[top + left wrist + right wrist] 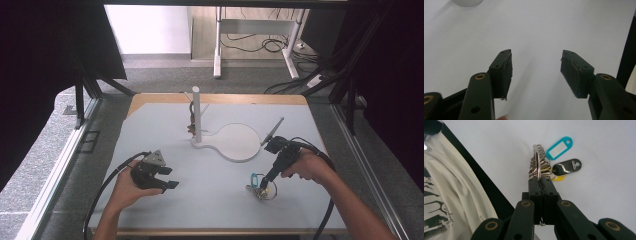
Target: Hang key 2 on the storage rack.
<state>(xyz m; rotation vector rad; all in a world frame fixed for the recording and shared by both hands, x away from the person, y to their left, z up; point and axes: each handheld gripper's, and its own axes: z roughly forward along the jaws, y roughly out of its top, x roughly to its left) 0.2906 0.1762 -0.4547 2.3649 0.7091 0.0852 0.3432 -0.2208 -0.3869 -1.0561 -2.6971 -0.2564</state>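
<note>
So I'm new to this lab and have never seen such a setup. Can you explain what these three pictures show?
A person sits at a table and holds a hand tool with a two-fingered claw in each hand. One picture looks down from above; the other two come from small cameras riding on each claw. The left claw stands open with nothing between its fingers, over bare table. The right claw is shut on the ring of a bunch of keys with a blue tag, a dark tag and a yellow one. Farther back stands a white post on a round base, with something small hanging on it that I can't make out.
</note>
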